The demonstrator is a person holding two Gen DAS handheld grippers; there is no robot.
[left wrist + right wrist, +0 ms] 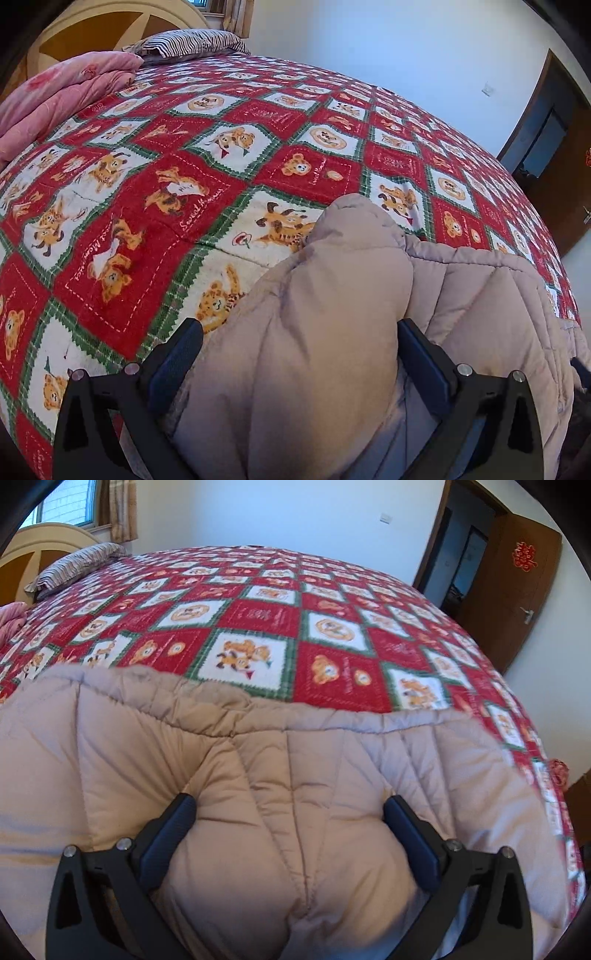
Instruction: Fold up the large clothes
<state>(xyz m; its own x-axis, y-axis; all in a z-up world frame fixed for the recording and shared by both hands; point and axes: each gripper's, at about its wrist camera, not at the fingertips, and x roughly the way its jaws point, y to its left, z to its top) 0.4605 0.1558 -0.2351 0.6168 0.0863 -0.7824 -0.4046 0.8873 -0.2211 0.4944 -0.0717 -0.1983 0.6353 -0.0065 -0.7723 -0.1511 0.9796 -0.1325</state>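
A beige quilted puffer coat [332, 295] lies on the near part of the bed. In the left wrist view my left gripper [300, 328] has its fingers wide apart, pressed against a thick bunched fold of the coat that bulges between them. In the right wrist view the coat [258, 738] spreads across the whole near field. My right gripper [290, 803] also has its fingers wide apart with a puffy bulge of the coat squeezed between them. Both grips hold the padded fabric. The coat's near parts are hidden below the grippers.
The bed carries a red, white and green quilt with bear prints [184, 166] [332, 627]. A folded pink blanket [62, 96] and a striped pillow [192, 42] lie by the headboard. An open brown door [517, 590] stands at the right.
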